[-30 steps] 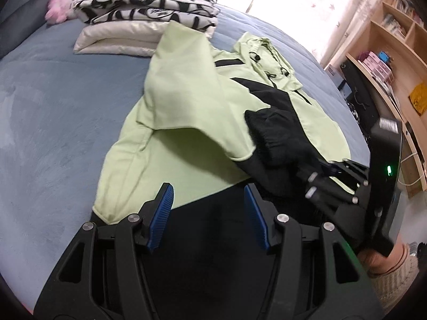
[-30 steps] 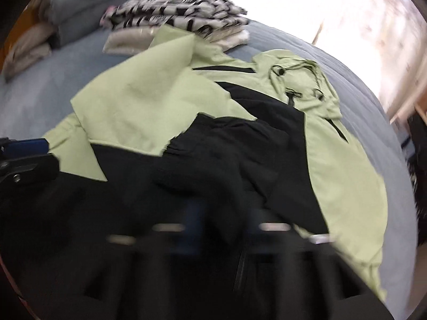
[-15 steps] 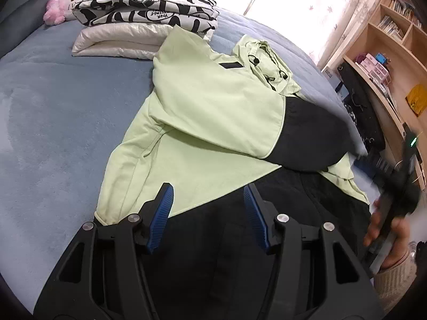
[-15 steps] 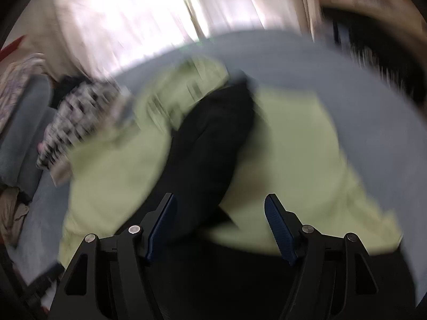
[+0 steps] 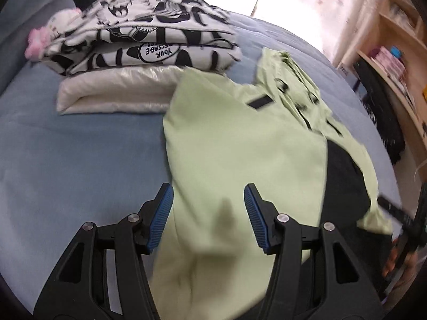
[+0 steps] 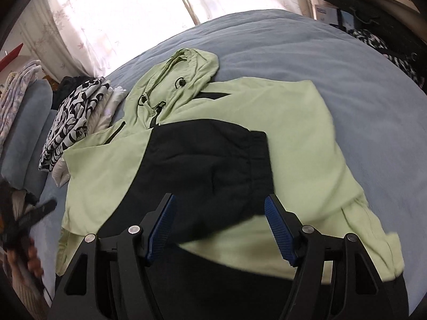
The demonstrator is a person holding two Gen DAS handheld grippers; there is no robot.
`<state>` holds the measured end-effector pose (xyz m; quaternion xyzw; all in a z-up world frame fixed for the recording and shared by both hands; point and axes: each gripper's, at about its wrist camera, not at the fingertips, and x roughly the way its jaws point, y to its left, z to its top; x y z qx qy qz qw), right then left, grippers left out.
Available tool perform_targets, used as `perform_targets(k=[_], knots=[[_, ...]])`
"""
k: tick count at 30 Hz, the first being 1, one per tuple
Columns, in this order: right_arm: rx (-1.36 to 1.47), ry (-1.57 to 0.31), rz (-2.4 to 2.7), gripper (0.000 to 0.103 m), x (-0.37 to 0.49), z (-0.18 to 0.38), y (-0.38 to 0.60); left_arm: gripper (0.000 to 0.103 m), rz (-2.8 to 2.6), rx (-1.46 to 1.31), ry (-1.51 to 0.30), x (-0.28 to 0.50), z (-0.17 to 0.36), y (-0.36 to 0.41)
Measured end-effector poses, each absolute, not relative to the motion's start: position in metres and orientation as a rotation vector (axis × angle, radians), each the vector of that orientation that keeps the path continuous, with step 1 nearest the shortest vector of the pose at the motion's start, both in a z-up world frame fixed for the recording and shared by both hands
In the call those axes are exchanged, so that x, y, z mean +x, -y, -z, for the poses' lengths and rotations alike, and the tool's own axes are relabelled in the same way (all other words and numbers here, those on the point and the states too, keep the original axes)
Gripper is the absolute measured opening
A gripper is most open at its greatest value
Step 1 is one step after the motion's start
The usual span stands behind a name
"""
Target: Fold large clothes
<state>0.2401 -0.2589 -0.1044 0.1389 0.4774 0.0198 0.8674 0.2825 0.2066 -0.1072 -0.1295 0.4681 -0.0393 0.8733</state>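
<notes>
One green-and-black jacket [image 6: 280, 138] lies on a blue bed [image 6: 320, 53] beside curtains [image 6: 120, 8].

The jacket [image 6: 293, 138] is matt woven cloth, pale green with black panels, its black cuff ribbed. The bed cover [image 5: 80, 154] looks like soft, slightly napped blue fabric. A folded white garment [image 5: 117, 93] has a satiny sheen. The fingers [image 6: 280, 229] carry ridged blue pads on matt black plastic with shiny metal screws.

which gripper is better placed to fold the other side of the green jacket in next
Left, probably. The left gripper hangs open right over the light green jacket at its unfolded edge. The right gripper, open too, sits over the black sleeve already folded across.
</notes>
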Motion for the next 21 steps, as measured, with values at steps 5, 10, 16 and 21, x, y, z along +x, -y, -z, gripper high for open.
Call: perform_targets(k=[5, 10, 16, 21], knots=[[0.268, -1.018, -0.028, 0.07, 0.267, 0.124, 0.255, 0.052, 0.032, -0.329, -1.035, 0.347, 0.131, -0.235], [0.251, -1.006, -0.025, 0.07, 0.284, 0.137, 0.257, 0.052, 0.023, -0.336, -1.048, 0.388, 0.145, -0.244], [0.209, -0.997, -0.004, 0.069, 0.301, 0.15, 0.252, 0.028, 0.011, -0.275, -1.057, 0.411, 0.16, -0.228], [0.144, -0.972, -0.032, 0.069, 0.319, 0.151, 0.238, 0.006, -0.058, -0.118, -0.866, 0.394, 0.122, -0.2]])
